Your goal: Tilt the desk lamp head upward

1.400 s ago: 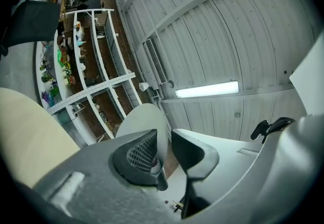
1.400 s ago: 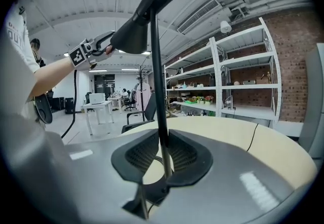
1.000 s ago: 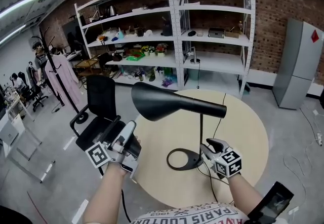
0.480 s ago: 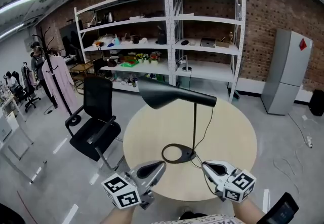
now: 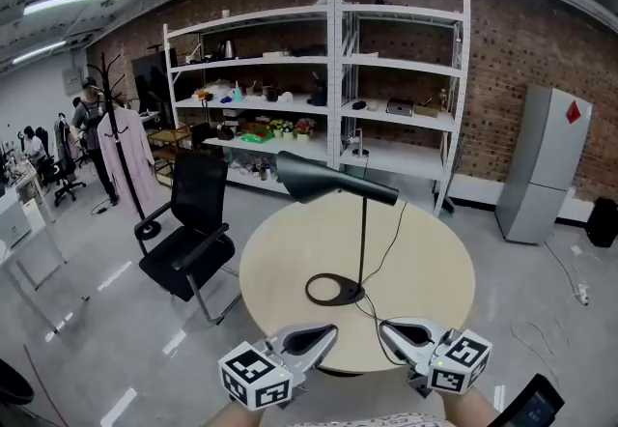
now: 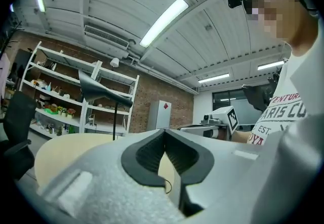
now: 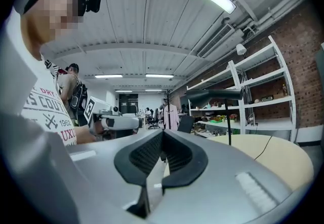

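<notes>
The lamp [image 5: 333, 185] is finished in matt black all over and looks like painted metal. The round table [image 5: 435, 261] is topped with a pale, smooth, matt board with the look of wood. The shelves [image 5: 336, 77] are made of white painted metal, and the wall [image 5: 521, 39] behind them is of rough red brick. The floor [image 5: 87, 290] is seen as smooth grey with a slight gloss. The left gripper [image 5: 328, 332] and right gripper [image 5: 386, 328] are shelled in matt grey plastic, with ribbed black pads [image 6: 147, 156].
</notes>
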Motion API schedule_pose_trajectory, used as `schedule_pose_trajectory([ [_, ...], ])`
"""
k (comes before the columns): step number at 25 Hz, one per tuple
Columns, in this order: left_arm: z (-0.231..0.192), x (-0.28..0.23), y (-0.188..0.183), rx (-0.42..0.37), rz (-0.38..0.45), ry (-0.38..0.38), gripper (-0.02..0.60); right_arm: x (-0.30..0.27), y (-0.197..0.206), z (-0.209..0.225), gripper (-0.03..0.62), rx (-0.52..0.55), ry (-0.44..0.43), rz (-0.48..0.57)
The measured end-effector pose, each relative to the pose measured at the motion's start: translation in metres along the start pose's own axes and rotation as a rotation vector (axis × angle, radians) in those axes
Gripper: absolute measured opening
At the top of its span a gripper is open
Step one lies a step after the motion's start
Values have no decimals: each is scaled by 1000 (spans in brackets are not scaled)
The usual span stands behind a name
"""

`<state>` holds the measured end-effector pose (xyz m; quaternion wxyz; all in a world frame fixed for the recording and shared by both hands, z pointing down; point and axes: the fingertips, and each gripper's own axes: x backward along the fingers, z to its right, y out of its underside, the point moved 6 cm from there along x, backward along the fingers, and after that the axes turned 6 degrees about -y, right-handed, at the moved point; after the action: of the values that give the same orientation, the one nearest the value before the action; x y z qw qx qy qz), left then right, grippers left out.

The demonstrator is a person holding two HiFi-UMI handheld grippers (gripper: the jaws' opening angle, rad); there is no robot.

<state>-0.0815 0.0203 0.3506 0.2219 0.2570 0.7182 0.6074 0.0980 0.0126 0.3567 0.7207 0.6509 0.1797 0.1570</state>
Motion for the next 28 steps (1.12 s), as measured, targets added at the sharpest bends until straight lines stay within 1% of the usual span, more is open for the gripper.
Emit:
schedule_pose_trajectory([
  [2,19,8,8,37,-11,-16,2,16,4,-18,0,5,-13,-16],
  [4,43,15,20,70,-20,-24,1,36,17,-34,0,27,-8,-51],
  [7,82,21,35,54,-52,-32,2,68,35,-57,0,32,-8,-90],
  [9,109,25,42,46,-64,-34,2,89,38,-72,0,20,-21,-88],
  [12,148,35,48,62,-67,-20,2,115,35,-96,0,32,-30,-72],
  [14,167,44,49,56,-68,-19,1,127,32,-112,0,35,-33,-53],
  [16,180,51,51,43,-67,-26,2,134,35,-122,0,34,-38,-48],
  [19,196,60,54,35,-62,-29,2,141,43,-137,0,47,-60,-68],
  [22,206,66,49,30,-57,-37,2,143,41,-152,0,68,-85,-85],
  [26,209,65,51,53,-43,-35,2,148,43,-155,2,72,-88,-73],
  [28,213,64,53,50,-43,-41,2,153,47,-154,2,68,-86,-70],
])
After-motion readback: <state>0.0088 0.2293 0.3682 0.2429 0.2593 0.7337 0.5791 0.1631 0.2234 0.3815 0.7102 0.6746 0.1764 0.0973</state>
